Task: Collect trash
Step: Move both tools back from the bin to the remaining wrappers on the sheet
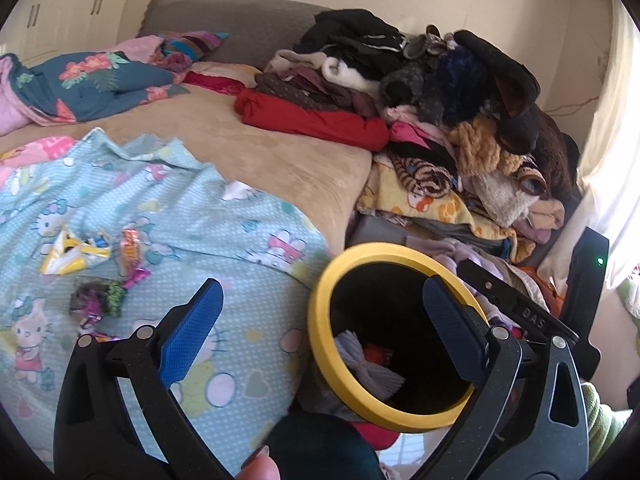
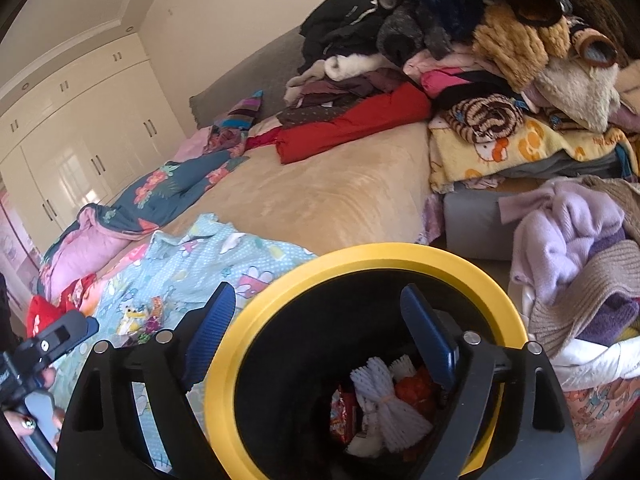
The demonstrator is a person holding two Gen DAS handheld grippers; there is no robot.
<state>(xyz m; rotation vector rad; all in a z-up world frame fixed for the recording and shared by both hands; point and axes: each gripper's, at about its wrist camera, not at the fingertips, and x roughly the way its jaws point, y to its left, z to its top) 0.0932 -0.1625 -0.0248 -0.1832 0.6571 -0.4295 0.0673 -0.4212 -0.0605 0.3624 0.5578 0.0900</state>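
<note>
Lying on the blue sheet (image 1: 168, 216), three wrappers (image 1: 132, 250); one yellow-rimmed bin (image 2: 360, 256); both grippers' fingers (image 1: 192, 332) spread, empty.

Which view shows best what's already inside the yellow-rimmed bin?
The right wrist view: it looks down into the bin, showing white foam netting and red wrappers. The left wrist view sees it obliquely, with only some netting and an orange scrap.

"das" stands on the right hand-held gripper (image 1: 520, 308).
</note>
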